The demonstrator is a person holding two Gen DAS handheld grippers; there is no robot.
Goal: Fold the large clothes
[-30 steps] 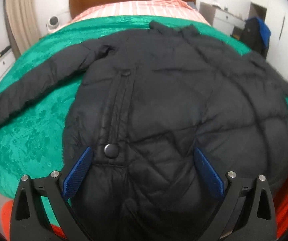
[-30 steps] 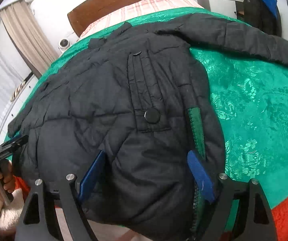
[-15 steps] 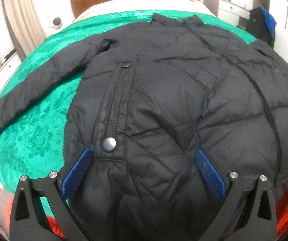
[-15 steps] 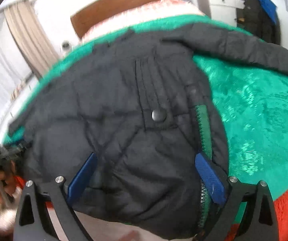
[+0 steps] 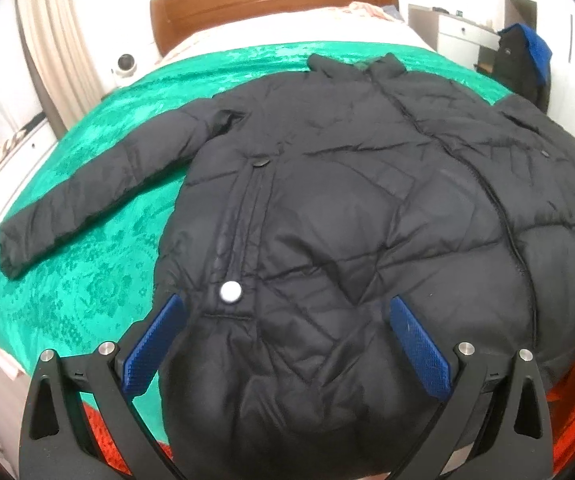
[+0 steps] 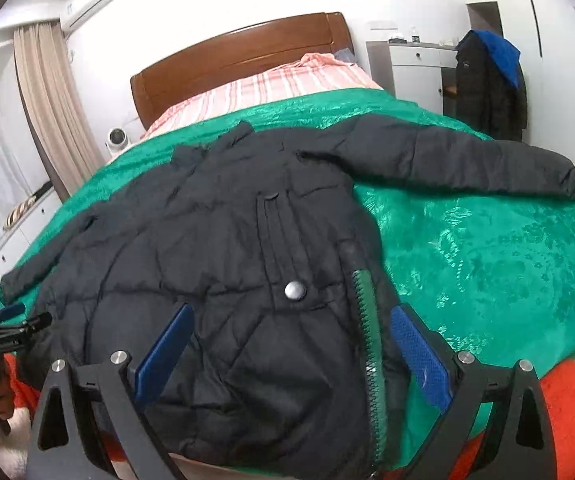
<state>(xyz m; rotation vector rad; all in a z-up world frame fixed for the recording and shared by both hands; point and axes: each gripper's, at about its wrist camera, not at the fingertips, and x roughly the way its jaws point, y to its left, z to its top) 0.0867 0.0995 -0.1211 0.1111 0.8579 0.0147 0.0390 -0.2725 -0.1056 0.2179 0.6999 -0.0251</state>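
Two grippers, left (image 5: 283, 344) and right (image 6: 287, 354), hover over the black jacket's (image 6: 223, 280) hem, jaws released, holding nothing. Jacket lies flat on green bedspread (image 6: 487, 264); sleeves outspread, bare bedspread beside each.

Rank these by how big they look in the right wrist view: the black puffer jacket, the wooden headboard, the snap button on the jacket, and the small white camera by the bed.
1. Black puffer jacket
2. Wooden headboard
3. Small white camera
4. Snap button

The last two look nearly alike, and the button is much nearer, so that order is unsure.
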